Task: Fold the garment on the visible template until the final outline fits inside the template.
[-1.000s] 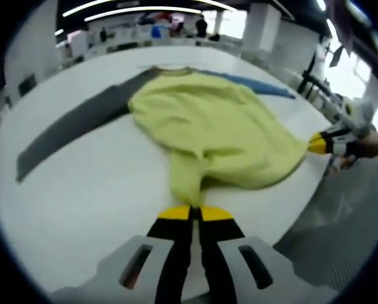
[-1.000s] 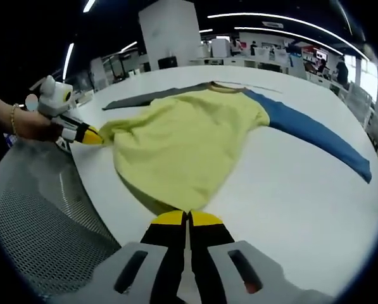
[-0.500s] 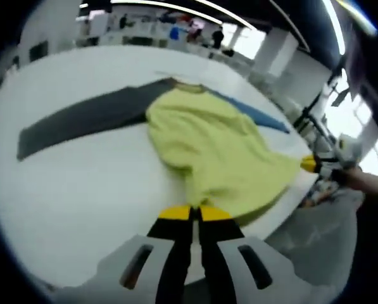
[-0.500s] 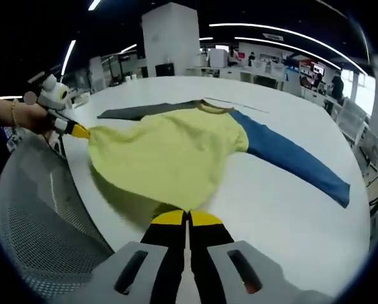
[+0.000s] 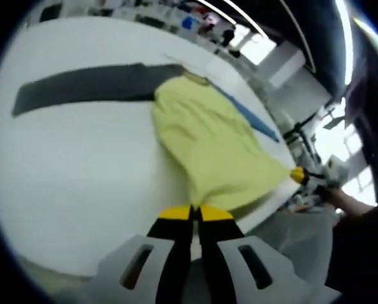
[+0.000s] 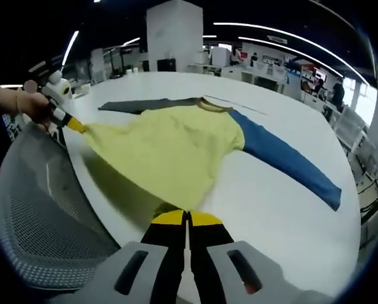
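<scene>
With both tongs, left [image 5: 195, 212] and right [image 6: 187, 218], clamped on the hem corners of the yellow garment [image 6: 170, 152] stretched over the table [image 6: 271, 209] edge, you risk dragging it off toward the mesh chair [image 6: 43, 215].

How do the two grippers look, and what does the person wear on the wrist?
Each gripper, left gripper and right gripper, has black jaws with yellow tips on a light grey body with two slots. The person's hand wears a thin bracelet.
</scene>
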A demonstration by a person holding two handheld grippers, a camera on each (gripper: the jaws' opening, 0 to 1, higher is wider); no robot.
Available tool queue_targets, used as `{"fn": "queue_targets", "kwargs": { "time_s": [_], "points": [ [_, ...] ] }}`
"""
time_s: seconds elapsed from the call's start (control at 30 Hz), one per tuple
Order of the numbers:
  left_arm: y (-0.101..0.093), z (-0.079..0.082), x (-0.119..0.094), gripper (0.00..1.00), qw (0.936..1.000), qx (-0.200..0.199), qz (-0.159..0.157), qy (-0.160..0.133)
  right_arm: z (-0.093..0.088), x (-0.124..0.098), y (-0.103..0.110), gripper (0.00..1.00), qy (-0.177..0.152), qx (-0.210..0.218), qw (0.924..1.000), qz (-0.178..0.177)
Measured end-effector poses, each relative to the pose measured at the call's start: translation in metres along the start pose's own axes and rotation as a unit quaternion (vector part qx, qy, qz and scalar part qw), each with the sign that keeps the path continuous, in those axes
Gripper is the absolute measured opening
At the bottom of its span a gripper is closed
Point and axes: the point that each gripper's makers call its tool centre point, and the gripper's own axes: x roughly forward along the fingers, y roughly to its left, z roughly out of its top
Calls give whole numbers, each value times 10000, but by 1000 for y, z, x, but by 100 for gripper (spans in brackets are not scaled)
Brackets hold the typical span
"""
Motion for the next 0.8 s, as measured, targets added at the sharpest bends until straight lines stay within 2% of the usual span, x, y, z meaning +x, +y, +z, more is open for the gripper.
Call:
{"fn": "queue_targets", "kwargs": {
  "time_s": [0.13, 0.27, 0.4, 0.57, 0.67, 0.8],
  "points": [
    [5, -4, 1, 0, 9999, 4, 46, 94, -11, 3, 11, 1, 406, -878, 9951, 192],
    [14, -9, 2, 0, 9997, 10, 142, 194, -17, 8, 23, 1, 606, -1395, 9877, 363],
    [20, -18, 4, 0, 9992, 19, 214, 325, -22, 13, 30, 1, 640, -1337, 9879, 450],
    [25, -28, 8, 0, 9987, -87, 236, 446, -30, 15, 29, 1, 694, -1214, 9889, 501],
    [20, -25, 6, 0, 9990, -62, 171, 415, -26, 13, 26, 1, 664, -1179, 9897, 474],
    [8, -12, -2, 0, 9995, -47, -34, 326, -14, 7, 21, 1, 544, -1085, 9911, 542]
  ]
}}
